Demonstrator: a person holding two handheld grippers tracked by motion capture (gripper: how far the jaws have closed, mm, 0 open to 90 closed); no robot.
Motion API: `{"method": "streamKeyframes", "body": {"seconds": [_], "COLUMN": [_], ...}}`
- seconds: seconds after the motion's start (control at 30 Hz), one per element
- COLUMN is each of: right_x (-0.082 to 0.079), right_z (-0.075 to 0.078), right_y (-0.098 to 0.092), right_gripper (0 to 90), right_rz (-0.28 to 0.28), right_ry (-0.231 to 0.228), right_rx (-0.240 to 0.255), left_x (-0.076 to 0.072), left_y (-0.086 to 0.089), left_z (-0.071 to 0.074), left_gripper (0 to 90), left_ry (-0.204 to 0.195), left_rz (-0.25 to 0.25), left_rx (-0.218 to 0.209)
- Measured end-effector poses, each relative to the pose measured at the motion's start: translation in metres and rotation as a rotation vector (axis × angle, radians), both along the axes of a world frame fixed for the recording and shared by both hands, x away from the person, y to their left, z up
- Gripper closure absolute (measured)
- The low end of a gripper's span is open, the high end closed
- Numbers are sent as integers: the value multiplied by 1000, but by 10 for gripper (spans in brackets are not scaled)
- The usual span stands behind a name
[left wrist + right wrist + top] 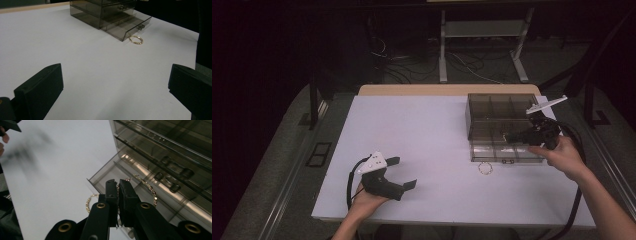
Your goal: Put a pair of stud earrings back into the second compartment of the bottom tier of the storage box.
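**Inspector:** Item one, the gold hoop earring [147, 186]?

**Assistant:** Pinched between the clamped jaws of the right gripper [118, 185], hanging over the open bottom drawer [507, 150] of the smoked plastic organiser [502, 107]; I judge it bound for a compartment there.

**Inspector:** Its pair?

**Assistant:** The second hoop [485, 169] lies on the white table [412, 130], just before the drawer front.

**Inspector:** The other tool?

**Assistant:** The left gripper [404, 172] rests well apart, jaws spread and empty, likely keeping clear.

Gold hoop [147, 186] in right gripper [118, 185]: near arc hidden behind jaws. Second hoop [88, 203] beside organizer's open drawer [105, 176] half covered by same jaws. Left hand [2, 137] past organizer blurred, cut by frame edge. Organizer [107, 15] top cropped in left gripper view.
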State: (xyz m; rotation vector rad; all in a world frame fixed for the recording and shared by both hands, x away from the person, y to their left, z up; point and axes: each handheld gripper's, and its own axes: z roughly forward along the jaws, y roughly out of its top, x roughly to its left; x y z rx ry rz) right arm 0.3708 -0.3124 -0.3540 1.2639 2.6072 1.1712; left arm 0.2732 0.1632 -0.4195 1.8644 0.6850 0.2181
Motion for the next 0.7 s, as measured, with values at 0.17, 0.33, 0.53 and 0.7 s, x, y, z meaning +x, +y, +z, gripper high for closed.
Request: {"method": "streamKeyframes", "body": {"seconds": [0.17,0.33,0.53,0.7], "right_x": [5,7,11,13], "right_z": [-7,-14,-22,-30], "right_y": [-9,-14,-17,-15], "right_gripper": [852,852,852,852], "right_rz": [-26,-44,-54,-55], "right_ry": [12,21,37,54], "right_rx": [-2,-3,-5,-15], "left_x": [0,0,0,0], "left_y": [0,0,-1,0], "left_z": [0,0,0,0], "left_gripper": [0,0,0,0], "left_ry": [0,0,0,0], "left_rz": [-1,0,-1,0], "left_rx": [0,0,0,0]}}
